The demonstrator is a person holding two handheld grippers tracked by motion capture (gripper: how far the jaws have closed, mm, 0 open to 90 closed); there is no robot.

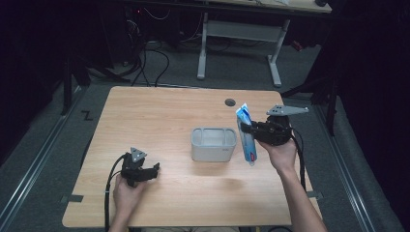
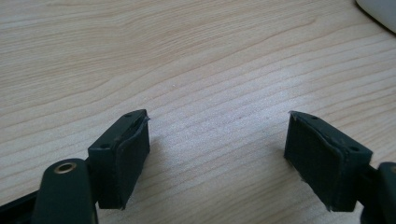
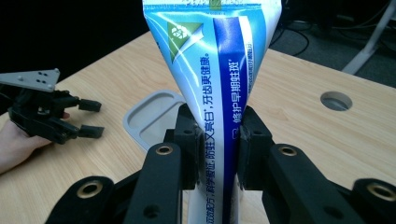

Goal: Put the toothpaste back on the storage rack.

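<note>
1. Toothpaste tube, the blue-and-white soft plastic one with printed lettering (image 1: pixel 246 134), is the work in hand: it hangs clear of the light wooden desk (image 1: pixel 159 111), near the desk's right edge, flat crimped end up and cap end down.
2. Grey rounded-rectangular plastic tray (image 1: pixel 213 143) stands mid-desk, just left of the tube and apart from it (its inside looks bare).
3. Right gripper (image 3: pixel 218 144) has its black jaws pinched narrow on the tube's middle, so the carrying step seems underway.
4. Left gripper (image 2: pixel 217 154) rests near the desk's front-left corner, jaws spread wide, nothing between them.
5. Next move, I judge, calls for shifting the tube leftward over the tray, lowering or tipping it to fit, then releasing.
</note>
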